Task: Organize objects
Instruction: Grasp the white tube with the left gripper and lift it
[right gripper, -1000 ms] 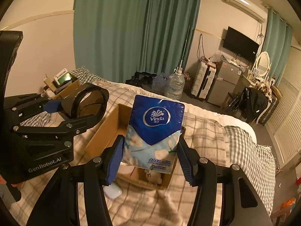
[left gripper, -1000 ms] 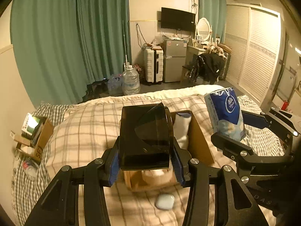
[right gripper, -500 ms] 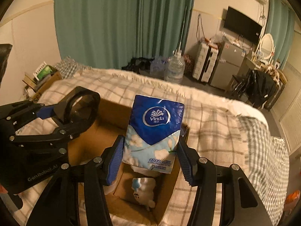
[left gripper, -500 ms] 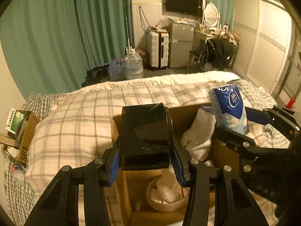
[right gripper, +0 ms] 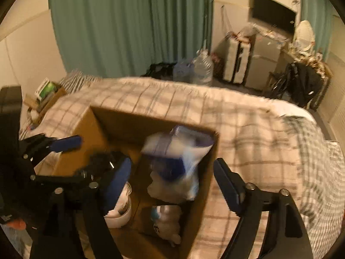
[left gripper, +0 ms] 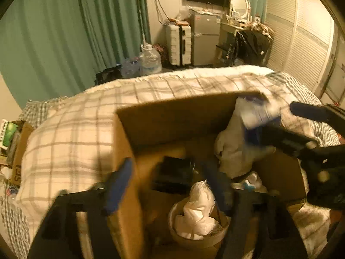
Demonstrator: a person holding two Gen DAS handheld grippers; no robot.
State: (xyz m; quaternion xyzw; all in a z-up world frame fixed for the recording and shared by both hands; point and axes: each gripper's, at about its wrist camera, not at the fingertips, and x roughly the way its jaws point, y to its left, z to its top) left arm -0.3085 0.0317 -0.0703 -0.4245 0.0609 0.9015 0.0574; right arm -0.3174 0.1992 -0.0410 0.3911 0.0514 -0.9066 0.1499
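Observation:
An open cardboard box [left gripper: 172, 116] [right gripper: 112, 127] sits on the plaid bed. My left gripper [left gripper: 170, 185] is open over the box; the dark smoked plastic container [left gripper: 172, 174] lies loose inside, between the fingers. My right gripper [right gripper: 172, 179] is open; the blue and white Vinda tissue pack [right gripper: 176, 153] [left gripper: 258, 112] is free of the pads and in the box's right side, blurred. The left gripper also shows in the right wrist view [right gripper: 90, 161], the right gripper in the left wrist view [left gripper: 301, 127].
The box also holds a bowl with a white bag [left gripper: 198, 222] [right gripper: 120, 213], white cloth [left gripper: 232, 149] and a small plush toy [right gripper: 166, 222]. A small carton with books [left gripper: 13, 142] stands left of the bed. Water jugs, suitcase and fridge are beyond.
Both grippers opened over the box. The dark container dropped from the left gripper into the box; the tissue pack left the right gripper and fell into the box. Both views moved closer and lower.

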